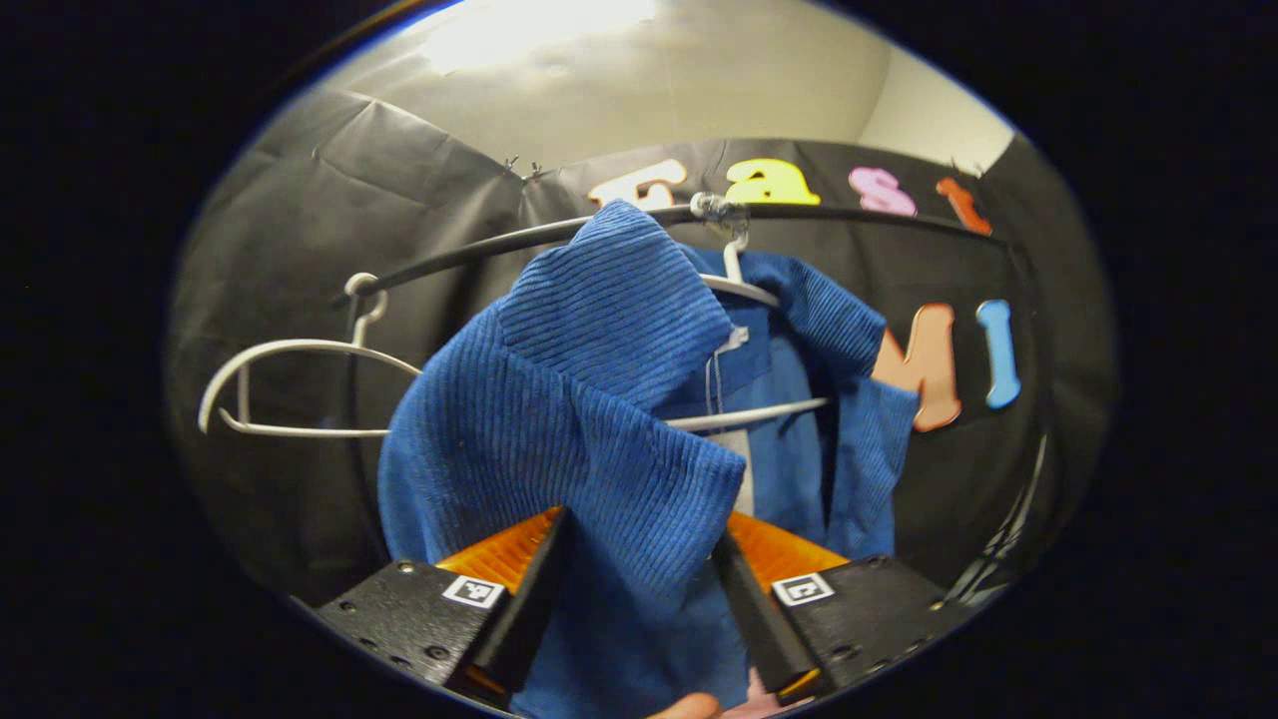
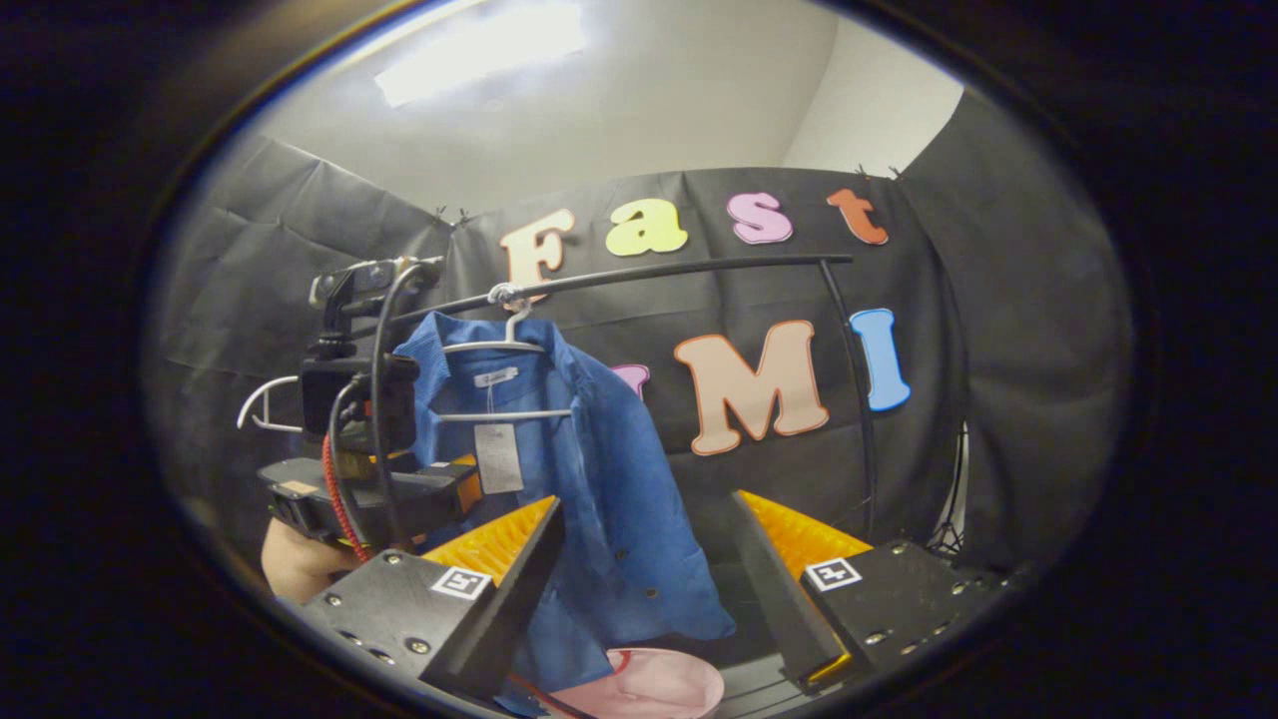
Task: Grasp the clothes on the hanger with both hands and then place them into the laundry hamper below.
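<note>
Left gripper view: the blue shirt [image 1: 599, 399] sits right up against the camera, one shoulder bunched between the fingers of the left gripper [image 1: 639, 579]. Cloth fills the gap and touches both inner faces, so I'd call it clamped on the shoulder fabric, though not squeezed hard.

Right gripper view: the right gripper [image 2: 649, 569] has its tongs wide apart with nothing in them. The shirt's front panel hangs beyond the gap, not touching either finger as far as I can see.

Where the shirt is: on a white hanger [image 2: 504, 345] hooked near the left end of the dark rail [image 2: 649, 272]. A second, bare hanger [image 1: 290, 384] hangs further toward that end.

How it'll handle: ribbed, corduroy-looking cloth, so soft, floppy, probably light and not slippery. It'll sag and fold wherever it isn't held, and I'd guess it could snag on the hanger arms when lifted.

Where to grab: the other shoulder or the collar area for the right side, so both shoulders come off together. A low pinch on the hem would just drag it.

Hamper: a pink rim [image 2: 649, 684] peeks in at the bottom, below the shirt; probably the laundry hamper, mostly cut off.

Hard to tell: the far sleeve, how the buttons are done up, and how deep the left grip goes.
</note>
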`<state>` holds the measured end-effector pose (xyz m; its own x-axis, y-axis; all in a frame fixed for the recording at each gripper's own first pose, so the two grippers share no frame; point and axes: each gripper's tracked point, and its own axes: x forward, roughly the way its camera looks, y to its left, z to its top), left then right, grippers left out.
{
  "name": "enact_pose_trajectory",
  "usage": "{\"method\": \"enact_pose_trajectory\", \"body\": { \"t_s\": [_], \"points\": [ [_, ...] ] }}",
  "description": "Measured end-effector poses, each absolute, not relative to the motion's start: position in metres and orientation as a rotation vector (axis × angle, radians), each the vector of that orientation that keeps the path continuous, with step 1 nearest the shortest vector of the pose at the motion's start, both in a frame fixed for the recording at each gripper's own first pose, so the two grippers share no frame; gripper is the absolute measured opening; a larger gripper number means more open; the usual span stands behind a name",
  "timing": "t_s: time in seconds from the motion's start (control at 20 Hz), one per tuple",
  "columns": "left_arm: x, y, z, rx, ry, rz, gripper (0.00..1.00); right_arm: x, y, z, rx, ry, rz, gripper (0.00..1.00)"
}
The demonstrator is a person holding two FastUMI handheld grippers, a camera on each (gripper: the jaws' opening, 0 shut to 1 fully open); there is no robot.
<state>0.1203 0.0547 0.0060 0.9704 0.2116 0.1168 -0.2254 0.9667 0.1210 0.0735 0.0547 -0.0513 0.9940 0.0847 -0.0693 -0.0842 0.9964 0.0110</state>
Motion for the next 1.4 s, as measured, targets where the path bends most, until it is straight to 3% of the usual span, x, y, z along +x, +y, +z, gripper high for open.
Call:
{"method": "enact_pose_trajectory", "body": {
  "t_s": [0.05, 0.25, 0.3, 0.65, 1.25, 1.35, 1.4],
  "points": [
    [0.122, 0.057, 0.007, 0.131, -0.112, 0.178, 0.75, 0.079, 0.062, -0.053, -0.003, 0.070, 0.100, 0.98],
    [0.121, 0.072, 0.017, 0.105, -0.142, 0.093, 0.03, 0.106, 0.081, -0.069, -0.077, 0.094, 0.119, 0.99],
    [0.118, 0.068, 0.013, 0.103, -0.117, 0.057, 0.00, 0.115, 0.087, -0.074, -0.091, 0.101, 0.124, 1.00],
    [0.049, 0.041, 0.020, -0.012, -0.078, -0.240, 0.01, 0.190, 0.116, -0.101, -0.083, 0.105, 0.110, 0.98],
    [-0.019, 0.048, 0.051, -0.092, -0.070, -0.399, 0.00, 0.286, 0.129, -0.132, -0.058, 0.162, 0.099, 0.98],
    [-0.032, 0.056, 0.058, -0.059, -0.087, -0.423, 0.00, 0.296, 0.127, -0.138, -0.064, 0.182, 0.090, 0.92],
    [-0.035, 0.063, 0.060, -0.028, -0.090, -0.432, 0.00, 0.297, 0.124, -0.140, -0.081, 0.186, 0.082, 0.63]
  ]
}}
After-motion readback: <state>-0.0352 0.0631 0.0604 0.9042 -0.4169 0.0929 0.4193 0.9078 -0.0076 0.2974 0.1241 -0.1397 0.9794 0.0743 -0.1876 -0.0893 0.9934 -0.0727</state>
